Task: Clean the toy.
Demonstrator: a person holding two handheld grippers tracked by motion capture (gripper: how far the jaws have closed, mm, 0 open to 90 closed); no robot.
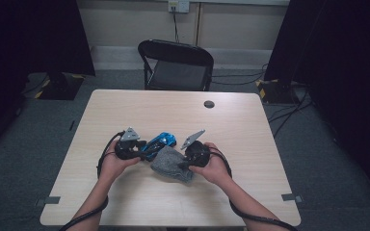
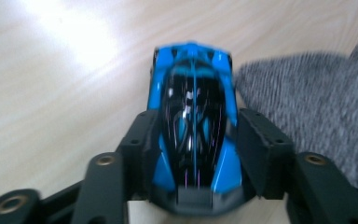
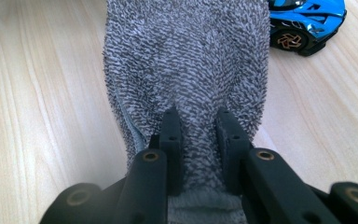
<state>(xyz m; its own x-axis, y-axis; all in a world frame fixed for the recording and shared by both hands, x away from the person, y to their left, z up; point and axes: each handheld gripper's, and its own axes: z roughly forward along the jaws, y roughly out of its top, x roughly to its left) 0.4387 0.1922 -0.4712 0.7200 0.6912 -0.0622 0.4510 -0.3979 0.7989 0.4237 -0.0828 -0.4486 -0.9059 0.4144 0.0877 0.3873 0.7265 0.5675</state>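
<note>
Between the left gripper's (image 2: 193, 154) two black jaws sits a glossy blue and black toy sports car (image 2: 193, 126), its tail end towards the gripper body and its nose pointing away along the jaws. The jaws flank the car's rear sides, one on each flank; the left gripper view is blurred here, so whether the pads press on the bodywork or stand just clear of it is hard to say, though they look a touch apart from it. The car's wheels rest on the pale wood-grain worktop (image 2: 51, 93).

The right gripper's (image 3: 198, 135) jaws stand close together, clamped on a bunched fold of a grey, nubbly knitted cloth (image 3: 186, 60) (it looks like terry or a thick sock fabric). The pinched ridge rises between the two jaws, and the rest of the cloth spreads out ahead of them, lying flat on the worktop. Beyond the cloth's far edge, off to the right of these jaws, the toy car's side and one bronze-spoked wheel show.

In the high view the two grippers face each other near the middle of the worktop, the left one (image 1: 127, 147) just beside the car (image 1: 158, 143), the right one (image 1: 195, 154) at the cloth (image 1: 171, 163), which touches or nearly touches the car. A black folding chair (image 1: 176, 65) stands past the worktop's far edge.
</note>
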